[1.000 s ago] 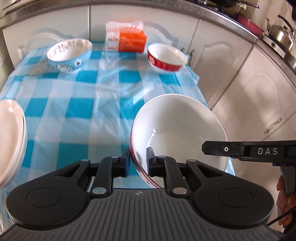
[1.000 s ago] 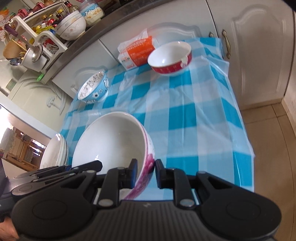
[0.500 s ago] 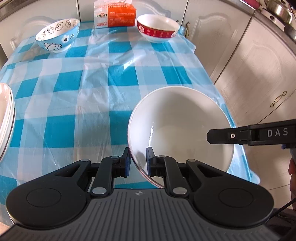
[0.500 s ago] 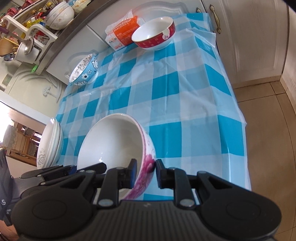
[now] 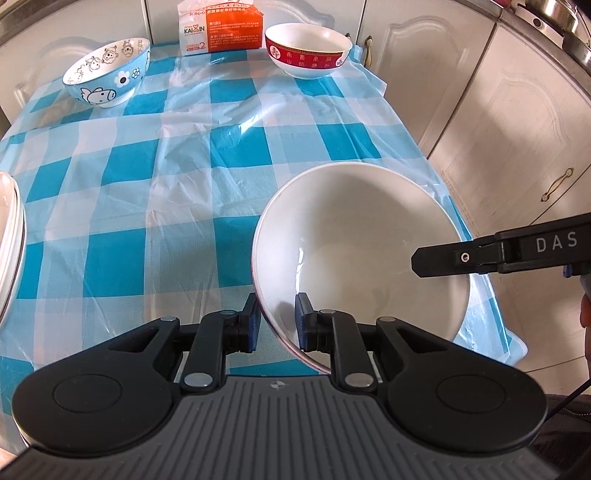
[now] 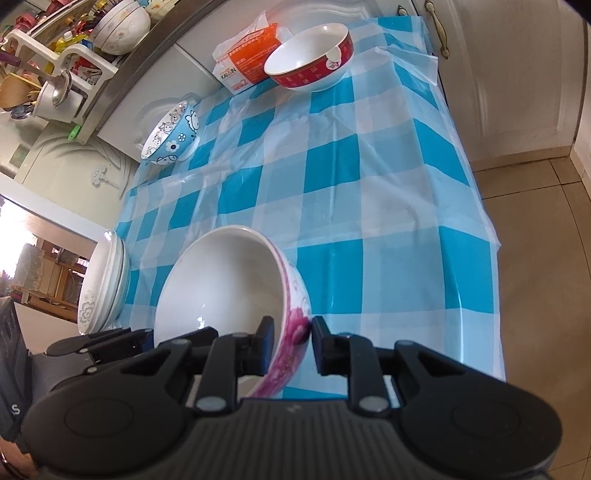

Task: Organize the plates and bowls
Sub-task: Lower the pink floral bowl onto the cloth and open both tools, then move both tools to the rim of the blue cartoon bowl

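A large white bowl [image 5: 362, 240] with a pink flower pattern outside is held by both grippers above the near right part of the blue checked table [image 5: 147, 155]. My left gripper [image 5: 275, 317] is shut on its near rim. My right gripper [image 6: 291, 338] is shut on the opposite rim; the bowl shows in that view too [image 6: 221, 288]. A blue cartoon bowl [image 5: 109, 75] and a red bowl [image 5: 308, 50] stand at the far end. A stack of white plates [image 6: 105, 280] sits at the table's left edge.
An orange and white packet [image 5: 221, 27] lies at the back between the two bowls. White cabinets [image 5: 517, 110] run along the right and back. A dish rack with bowls [image 6: 74, 48] stands on the counter. Tiled floor [image 6: 546, 240] lies right of the table.
Both grippers have lifted the large bowl and pulled it back toward the table's near right end. The far bowls now look farther away. The grips are unchanged.
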{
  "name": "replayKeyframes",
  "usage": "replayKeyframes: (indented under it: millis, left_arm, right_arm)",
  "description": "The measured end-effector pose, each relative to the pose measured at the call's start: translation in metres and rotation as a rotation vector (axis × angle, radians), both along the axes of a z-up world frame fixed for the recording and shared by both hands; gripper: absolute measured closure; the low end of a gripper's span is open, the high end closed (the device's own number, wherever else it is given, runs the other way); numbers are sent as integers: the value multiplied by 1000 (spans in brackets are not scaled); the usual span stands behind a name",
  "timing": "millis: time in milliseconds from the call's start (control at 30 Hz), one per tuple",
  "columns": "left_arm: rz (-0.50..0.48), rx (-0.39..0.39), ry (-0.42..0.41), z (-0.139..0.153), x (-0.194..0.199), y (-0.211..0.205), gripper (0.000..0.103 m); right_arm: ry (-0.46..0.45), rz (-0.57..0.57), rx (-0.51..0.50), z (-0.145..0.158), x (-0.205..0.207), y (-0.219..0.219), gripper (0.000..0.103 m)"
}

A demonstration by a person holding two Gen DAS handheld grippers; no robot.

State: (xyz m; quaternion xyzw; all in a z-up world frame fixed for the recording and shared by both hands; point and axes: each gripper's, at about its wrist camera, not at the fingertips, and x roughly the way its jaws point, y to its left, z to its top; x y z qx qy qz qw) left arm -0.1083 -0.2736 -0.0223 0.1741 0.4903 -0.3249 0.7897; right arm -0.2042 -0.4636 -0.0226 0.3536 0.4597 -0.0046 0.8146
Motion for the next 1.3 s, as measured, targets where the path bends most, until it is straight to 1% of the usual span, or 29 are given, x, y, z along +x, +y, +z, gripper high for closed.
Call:
replayKeyframes:
  millis: [100, 167, 267, 300, 333, 367, 400, 433, 467, 500, 567, 667, 733, 767, 833, 900, 1000, 1167, 1300]
  left_arm:
    - [3, -3, 2, 0, 1, 0, 82]
    - [8, 0, 4, -1, 2, 1, 79]
    - [18, 0, 8, -1, 4, 1, 74]
    - [21, 2, 9, -1, 4, 1, 71]
    - [24, 3, 10, -1, 5, 0, 65]
    - [24, 1, 11, -1, 6, 1, 61]
    - [23, -4, 10, 0, 6, 2, 53]
    - [21, -9, 7, 1, 6, 2, 47]
    - [16, -14, 5, 2, 7, 3, 46]
    - [14, -17, 3, 3, 7, 4, 45]
    - [15, -18, 11, 4, 8, 5, 40]
    - [24, -20, 23, 3, 9, 9, 32]
    - [24, -15, 24, 2, 9, 10, 22]
    - [25, -13, 22, 2, 8, 11, 19]
    - [26, -14, 19, 3, 8, 13, 10]
    - [33, -13, 14, 5, 9, 16, 3]
    - [53, -27, 11, 8, 11, 23, 0]
    - [108, -64, 46, 14, 18, 34, 0]
    - [132, -95, 73, 18, 22, 40, 0]
  right_arm:
    - [13, 1, 17, -3, 0, -1, 77]
    - [19, -2, 26, -5, 0, -2, 75]
    - [20, 1, 31, -6, 0, -3, 73]
    - [21, 2, 32, -5, 1, -3, 73]
    - [23, 3, 33, -5, 1, -2, 72]
    - [21, 6, 31, -5, 1, -2, 69]
    - [16, 10, 25, -4, 1, -2, 65]
    - [13, 12, 16, -2, 1, -1, 57]
    - [10, 13, 9, -1, 2, -1, 50]
    - [7, 12, 6, 0, 1, -1, 47]
    - [3, 5, 13, 1, 1, -3, 38]
    - [2, -12, 27, 2, 1, -6, 31]
    - [-1, -14, 23, 4, 2, -6, 28]
    - [-1, -15, 23, 4, 2, -6, 26]
    - [-1, -23, 24, 6, 1, -7, 23]
    - [0, -37, 21, 8, 0, -7, 21]
    - [2, -61, 32, 10, -2, -10, 19]
    - [-4, -97, 41, 18, -3, -14, 15]
    - [-14, -106, 28, 26, 0, -15, 15]
